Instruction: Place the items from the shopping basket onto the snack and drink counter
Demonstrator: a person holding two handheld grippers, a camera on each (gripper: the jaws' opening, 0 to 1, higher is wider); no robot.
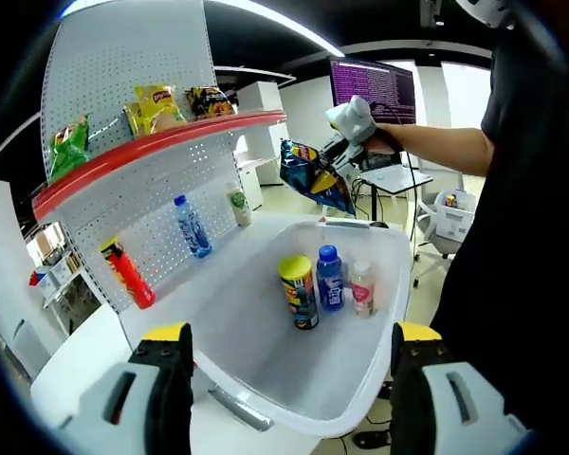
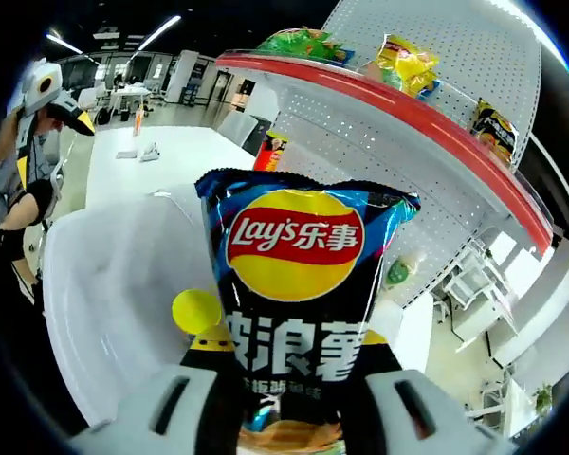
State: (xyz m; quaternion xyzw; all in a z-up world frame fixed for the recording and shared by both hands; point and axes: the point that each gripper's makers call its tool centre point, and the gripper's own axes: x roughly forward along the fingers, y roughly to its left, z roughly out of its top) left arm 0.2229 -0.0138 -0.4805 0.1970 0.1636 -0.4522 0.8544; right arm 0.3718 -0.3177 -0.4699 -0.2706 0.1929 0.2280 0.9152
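In the right gripper view, a dark blue Lay's crisp bag with a red and yellow logo [image 2: 299, 284] is held upright between the jaws of the right gripper [image 2: 299, 403], which are closed narrowly on its lower edge. In the left gripper view the same bag [image 1: 315, 175] is seen lifted above the far end of the white plastic shopping basket [image 1: 266, 351], near the red-edged upper shelf [image 1: 161, 142] of the white pegboard counter [image 1: 142, 204].

The left gripper [image 1: 294, 379] is held wide apart over the near rim of the basket, with nothing between its jaws.

Inside the basket, three items stand close together: a yellow-lidded tube of crisps [image 1: 298, 291], a blue-capped drink bottle [image 1: 330, 278] and a small pink bottle with a white cap [image 1: 362, 288].

On the upper shelf, a green snack bag [image 1: 68, 147], a yellow crisp bag [image 1: 155, 107] and a dark crisp bag [image 1: 209, 100] are displayed. On the lower level, a red tube leaning against the pegboard [image 1: 126, 272], a blue water bottle [image 1: 192, 226] and a pale green-labelled bottle [image 1: 238, 205] are set well apart
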